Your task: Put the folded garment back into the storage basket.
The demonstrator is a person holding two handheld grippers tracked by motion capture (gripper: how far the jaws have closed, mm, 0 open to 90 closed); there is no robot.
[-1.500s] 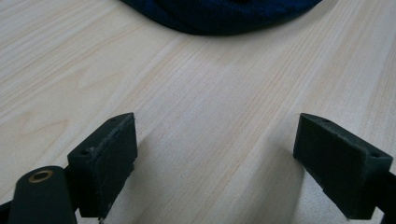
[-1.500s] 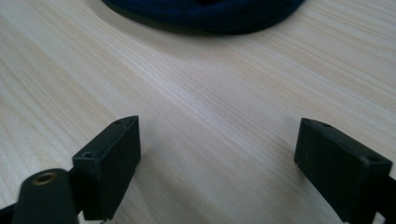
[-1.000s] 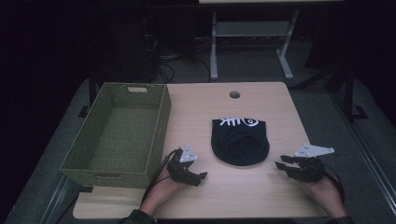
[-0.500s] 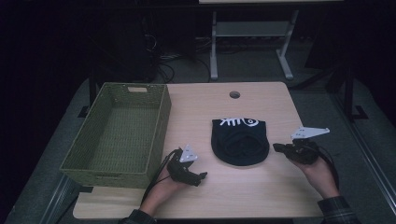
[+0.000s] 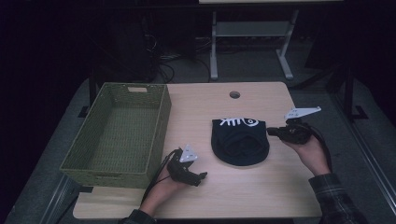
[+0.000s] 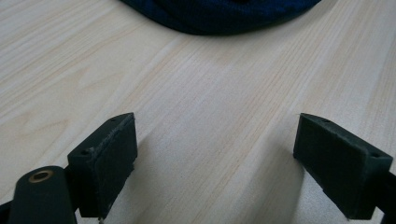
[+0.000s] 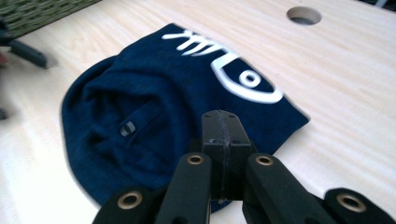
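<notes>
A dark blue knit cap (image 5: 239, 142) with a white fish-skeleton print is lying flat on the light wooden table (image 5: 261, 196), and everything else is placed here in relation to it. The cap is sitting toward the middle of the tabletop, its printed edge turned toward the far side, where a round cable hole (image 5: 234, 94) is opening in the wood beyond it.

The right gripper (image 5: 271, 132) is hovering at the cap's right edge, held in a hand (image 5: 312, 151) whose plaid sleeve (image 5: 336, 198) is coming in from the near right. In the right gripper view, its jaws are pressing flat together with nothing between them, and the closed tip (image 7: 220, 135) is sitting over the cap's (image 7: 154, 116) near rim; whether it is touching the knit cannot be told.

The left gripper (image 5: 201, 176) is resting on the table to the near left of the cap, apart from it. In the left gripper view its two black pads (image 6: 109, 161) are standing wide apart with bare wood between them, gripping nothing, and the cap's (image 6: 219, 14) dark edge is lying well ahead of them.

A green woven basket (image 5: 161, 119) is sitting to the left of the cap, beyond the left gripper.
</notes>
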